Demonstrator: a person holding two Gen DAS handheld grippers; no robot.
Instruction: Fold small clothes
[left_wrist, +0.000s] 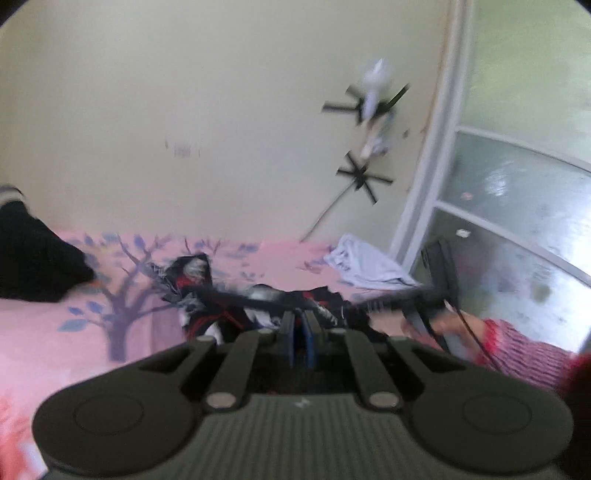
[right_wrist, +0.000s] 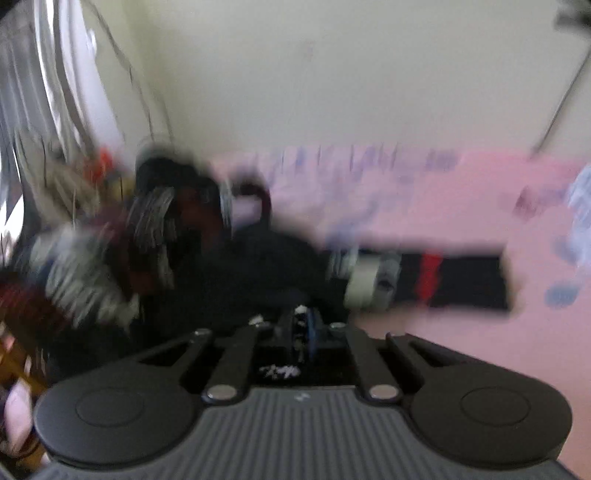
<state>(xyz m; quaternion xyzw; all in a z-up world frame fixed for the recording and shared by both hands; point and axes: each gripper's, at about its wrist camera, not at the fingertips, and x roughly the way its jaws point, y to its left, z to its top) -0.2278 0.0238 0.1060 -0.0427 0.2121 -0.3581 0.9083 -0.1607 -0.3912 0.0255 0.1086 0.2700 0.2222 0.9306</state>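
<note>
A black garment with red and white print (left_wrist: 229, 302) hangs stretched in a line above the pink tree-print bedsheet (left_wrist: 74, 350). My left gripper (left_wrist: 299, 317) is shut on its upper edge near the middle. To the right, my right gripper (left_wrist: 421, 302) grips the same edge, held by a hand in a red knitted sleeve (left_wrist: 517, 343). The right wrist view is blurred. In it, the right gripper (right_wrist: 303, 314) is shut, with the dark garment (right_wrist: 258, 266) bunched in front of and under its fingers.
A folded black piece with a red stripe (right_wrist: 461, 280) lies flat on the sheet. A pale blue garment (left_wrist: 365, 266) sits by the far edge near a frosted glass door (left_wrist: 517, 221). Black cloth (left_wrist: 33, 258) lies at the left. A heap of clothes (right_wrist: 74, 258) is beside the bed.
</note>
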